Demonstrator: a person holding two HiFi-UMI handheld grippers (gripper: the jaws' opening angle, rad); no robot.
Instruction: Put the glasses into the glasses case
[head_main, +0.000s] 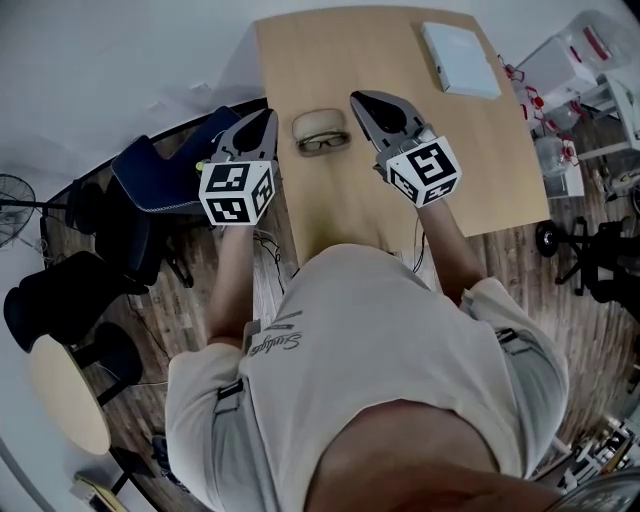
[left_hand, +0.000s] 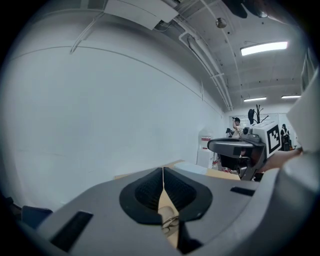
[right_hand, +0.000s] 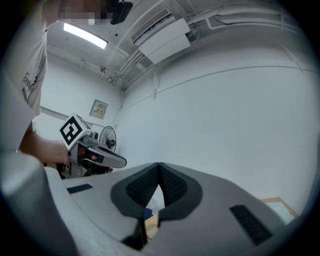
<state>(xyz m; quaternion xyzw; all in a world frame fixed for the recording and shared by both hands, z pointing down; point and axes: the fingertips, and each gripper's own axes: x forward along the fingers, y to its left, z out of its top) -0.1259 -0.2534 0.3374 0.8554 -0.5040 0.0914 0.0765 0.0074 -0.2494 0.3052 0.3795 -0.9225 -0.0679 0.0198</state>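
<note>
Glasses (head_main: 323, 143), small and blurry, beside glasses case (head_main: 320, 122); left tongs (head_main: 268, 114), right tongs (head_main: 357, 98) together, empty.

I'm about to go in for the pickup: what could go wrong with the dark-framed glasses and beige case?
1. The left gripper and right gripper are both shut and empty. Unless they open first, they may just shove the thin dark-framed glasses.
2. The glasses lie right beside the beige oval case, so a grab could knock it.
3. Both sit near the wooden table's left edge and could be pushed off.
</note>
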